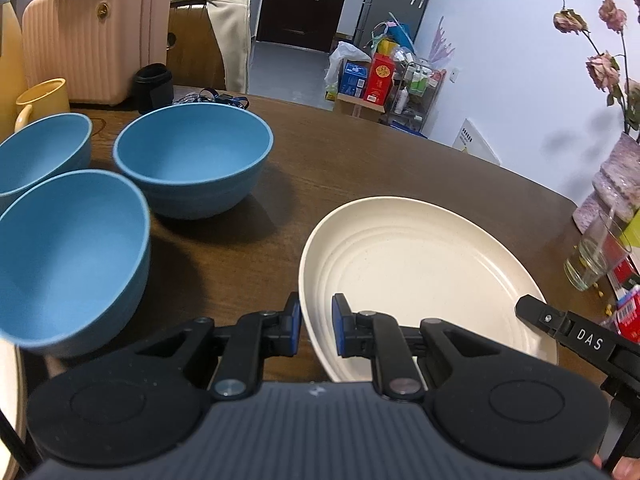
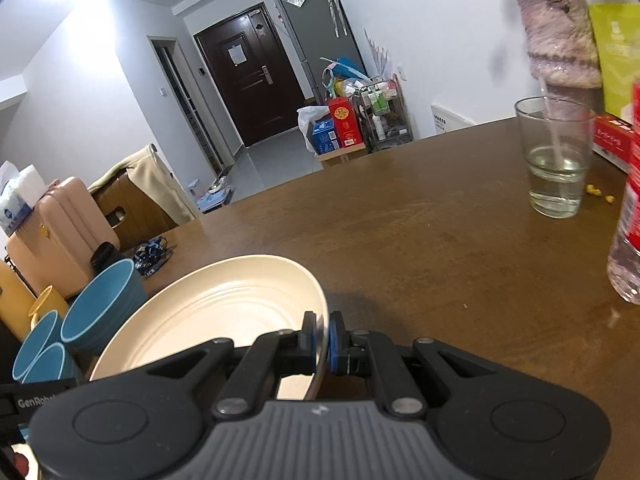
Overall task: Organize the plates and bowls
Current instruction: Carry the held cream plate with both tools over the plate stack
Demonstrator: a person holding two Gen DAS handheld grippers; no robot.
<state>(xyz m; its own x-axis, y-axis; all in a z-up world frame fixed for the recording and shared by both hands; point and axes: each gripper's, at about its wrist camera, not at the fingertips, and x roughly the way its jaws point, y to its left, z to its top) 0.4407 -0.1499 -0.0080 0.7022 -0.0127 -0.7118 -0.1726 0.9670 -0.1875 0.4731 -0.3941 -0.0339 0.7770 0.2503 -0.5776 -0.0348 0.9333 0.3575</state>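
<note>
A cream ribbed plate (image 1: 420, 264) is held at two sides over the brown table (image 1: 360, 160). My left gripper (image 1: 317, 324) is shut on its left rim, one blue pad on each side of the edge. My right gripper (image 2: 322, 340) is shut on the opposite rim of the plate (image 2: 224, 312); one of its fingers (image 1: 532, 310) shows in the left wrist view. Three blue bowls stand upright to the left of the plate: one further back (image 1: 192, 160), one at the left edge (image 1: 40, 152), one nearest (image 1: 68, 256). In the right wrist view the bowls (image 2: 100, 304) sit behind the plate.
A yellow mug (image 1: 44, 96), a black cup (image 1: 154, 86) and a pink suitcase (image 1: 96, 40) stand behind the bowls. On the right are a glass of water (image 2: 556, 160), a plastic bottle (image 2: 628, 240), a red box (image 2: 612, 140) and a vase of dried flowers (image 2: 560, 40).
</note>
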